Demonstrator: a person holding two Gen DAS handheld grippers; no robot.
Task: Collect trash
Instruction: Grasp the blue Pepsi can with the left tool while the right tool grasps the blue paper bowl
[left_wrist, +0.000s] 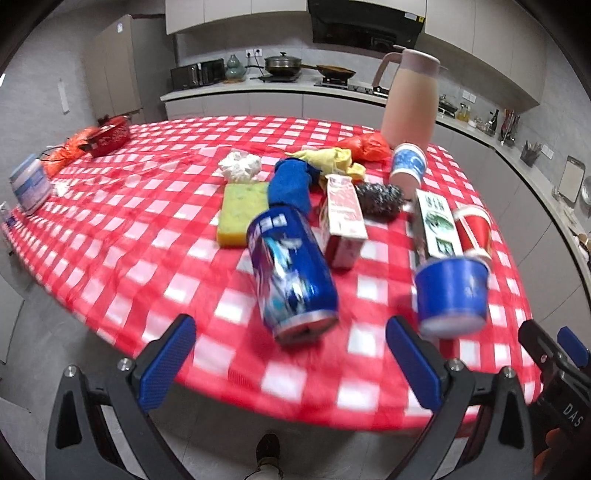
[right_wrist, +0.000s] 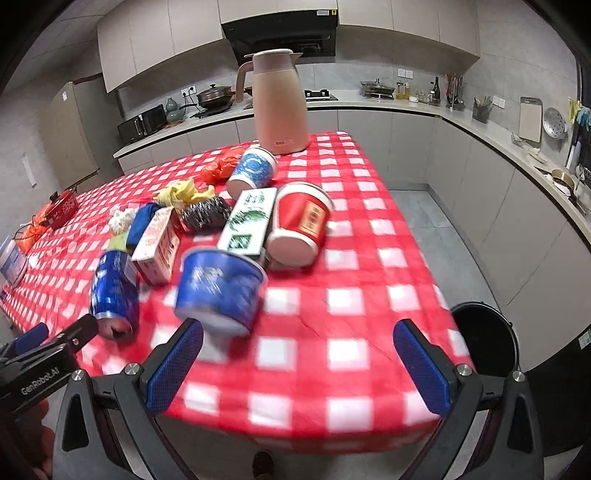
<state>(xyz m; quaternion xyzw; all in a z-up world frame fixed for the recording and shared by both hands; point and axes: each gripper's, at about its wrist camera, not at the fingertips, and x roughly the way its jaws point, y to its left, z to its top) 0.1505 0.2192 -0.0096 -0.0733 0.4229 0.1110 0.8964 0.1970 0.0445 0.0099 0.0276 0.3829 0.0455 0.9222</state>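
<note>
trash lies clustered on the red-and-white checked surface (right_wrist: 343, 295), toward its near right part. the blue aluminium drink can (left_wrist: 291, 273) lies on its side, with partial white lettering "pe" readable near its far end. beside it lies a red-and-white paper carton (left_wrist: 341, 218); its print is unreadable. a white-and-green rectangular box (right_wrist: 249, 221) carries green characters, too blurred to read. the red paper cup (right_wrist: 299, 225) lies on its side with a yellow label, illegible. the blue round plastic tub (right_wrist: 218, 290) is tilted and motion-blurred; contents cannot be told. the black round bin (right_wrist: 484, 338) stands on the floor beside the surface's right edge; its inside is dark. the left tool (left_wrist: 291, 363) is spread wide, holding nothing, near the can. the right tool (right_wrist: 299, 365) is spread wide, holding nothing, and its housing reads "das".
</note>
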